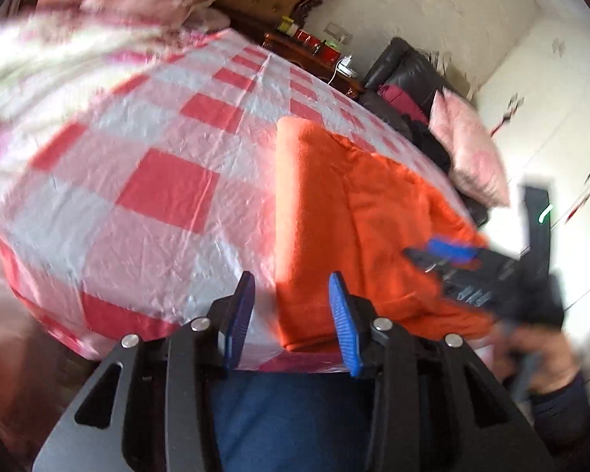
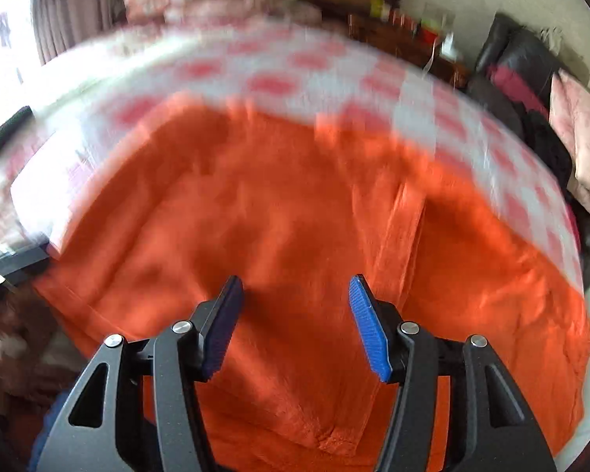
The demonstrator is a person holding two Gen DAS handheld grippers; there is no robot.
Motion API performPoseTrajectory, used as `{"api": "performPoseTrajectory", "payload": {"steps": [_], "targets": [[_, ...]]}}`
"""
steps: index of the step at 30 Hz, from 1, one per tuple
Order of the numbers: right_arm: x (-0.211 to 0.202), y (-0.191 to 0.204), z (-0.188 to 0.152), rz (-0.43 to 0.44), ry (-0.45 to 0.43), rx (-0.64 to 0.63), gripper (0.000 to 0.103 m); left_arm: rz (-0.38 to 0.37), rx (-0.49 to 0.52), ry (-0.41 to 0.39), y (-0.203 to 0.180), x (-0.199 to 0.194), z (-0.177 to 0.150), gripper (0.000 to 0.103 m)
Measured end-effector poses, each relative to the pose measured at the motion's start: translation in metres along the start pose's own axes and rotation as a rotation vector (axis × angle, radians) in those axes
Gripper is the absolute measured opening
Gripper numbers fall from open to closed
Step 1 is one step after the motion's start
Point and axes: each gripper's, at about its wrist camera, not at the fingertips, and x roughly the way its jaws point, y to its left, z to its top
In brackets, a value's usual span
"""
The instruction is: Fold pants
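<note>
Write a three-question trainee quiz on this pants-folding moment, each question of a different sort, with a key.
1. True or false: the left gripper is clamped on the orange pants.
2. Multiple choice: the cloth under the pants is
A. plain blue
B. red and white checked
C. green striped
3. Short answer: in the right wrist view, what lies between the fingers of the right gripper?

Key
1. False. Its jaws stand apart with nothing pinched between them.
2. B, the checked cover.
3. Nothing is gripped; the jaws are open above the pants, which fill most of that view.
</note>
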Motion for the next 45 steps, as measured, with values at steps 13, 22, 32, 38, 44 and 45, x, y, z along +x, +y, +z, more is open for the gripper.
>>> {"api": "performPoseTrajectory", "payload": {"steps": [13, 22, 32, 38, 44, 45], "targets": [[0.021, 0.022, 0.109, 0.196, 0.014, 0.065, 0.056, -0.122, -0.141, 0.061, 0.02, 0.0, 0.003, 0.032], [0.065, 0.055, 0.126, 0.123, 0.044, -0.025, 0.054, -0.168, -0.183, 0.067, 0.023, -0.002, -0.006, 0.032], [0.041, 0.026, 0.085, 0.283, 0.138, 0.119, 0.055, -0.28, -0.358, 0.098, 0.042, 0.004, -0.01, 0.03], [0.032, 0.027, 0.086, 0.377, 0.182, 0.161, 0.058, -0.174, -0.266, 0.088, 0.025, -0.004, -0.008, 0.01], [0.029, 0.054, 0.108, 0.436, 0.25, 0.099, 0.064, 0.058, 0.064, 0.048, -0.038, -0.02, 0.001, 0.009], [0.03, 0.062, 0.112, 0.446, 0.267, 0.077, 0.065, 0.093, 0.123, 0.045, -0.048, -0.021, 0.0, 0.008]]}}
